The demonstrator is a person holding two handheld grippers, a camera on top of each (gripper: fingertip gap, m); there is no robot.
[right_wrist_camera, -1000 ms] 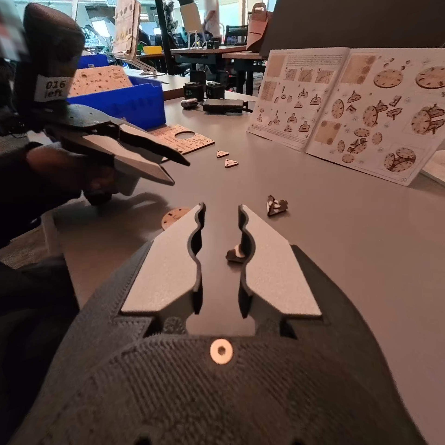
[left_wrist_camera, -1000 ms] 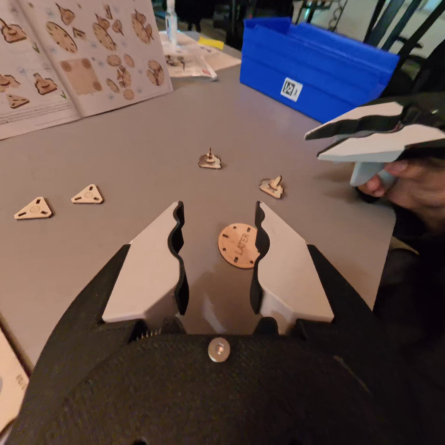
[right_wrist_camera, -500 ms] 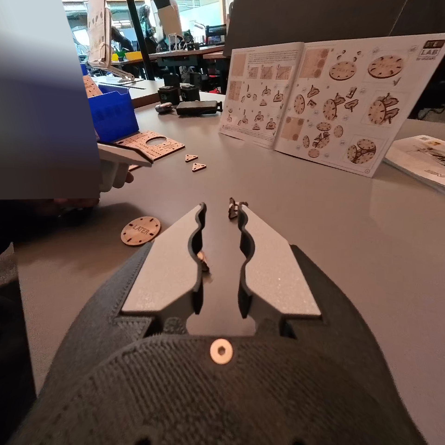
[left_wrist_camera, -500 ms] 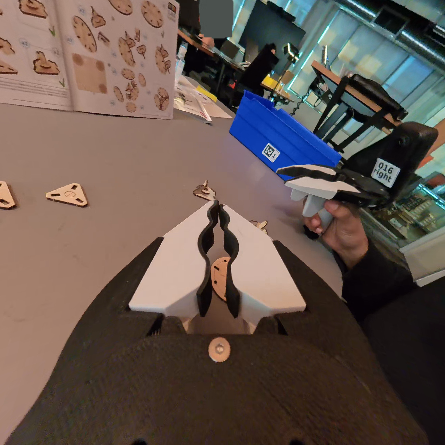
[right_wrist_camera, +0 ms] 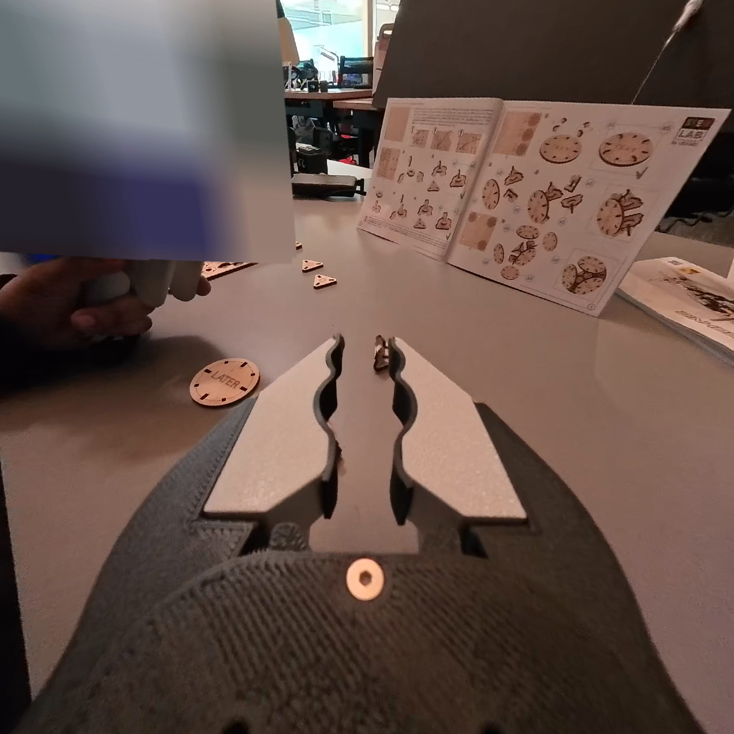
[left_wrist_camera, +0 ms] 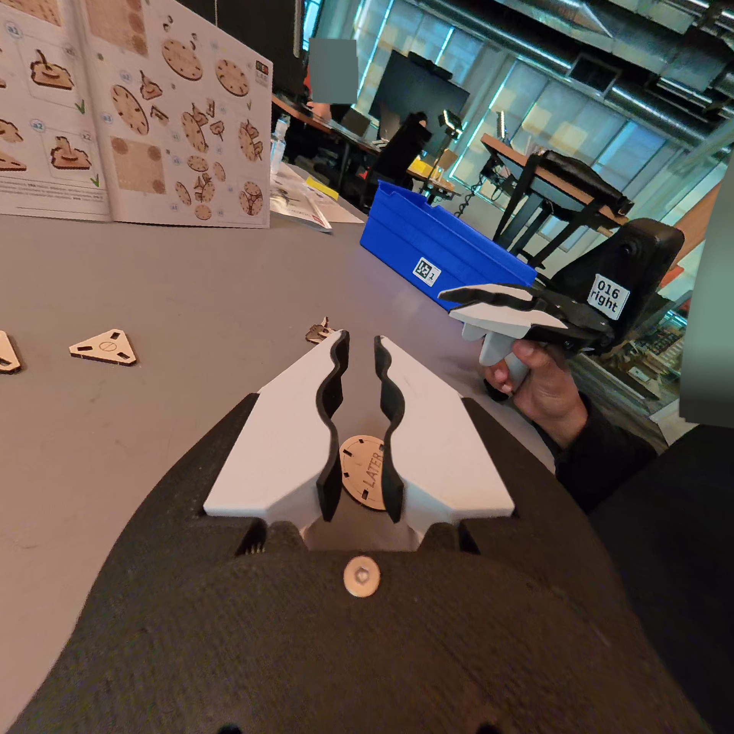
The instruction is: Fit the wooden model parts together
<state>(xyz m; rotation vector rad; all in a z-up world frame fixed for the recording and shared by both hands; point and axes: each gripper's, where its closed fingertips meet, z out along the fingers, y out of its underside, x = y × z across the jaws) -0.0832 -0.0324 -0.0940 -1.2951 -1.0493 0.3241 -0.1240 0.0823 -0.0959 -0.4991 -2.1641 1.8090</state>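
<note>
Where lately shut, left gripper (left_wrist_camera: 361,339) now stands slightly parted, empty, above wooden disc (left_wrist_camera: 363,472); right gripper (right_wrist_camera: 365,349) narrowly open, empty.

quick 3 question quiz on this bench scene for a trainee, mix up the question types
1. True or false: the round wooden disc lies flat on the grey table.
2. How many loose wooden triangles lie on the table in the right wrist view? A) two B) five C) none
3. Fill in: the bin beyond the right claw is coloured ____.

Key
1. True; it shows under the open left claw, not gripped.
2. A
3. Blue
</note>
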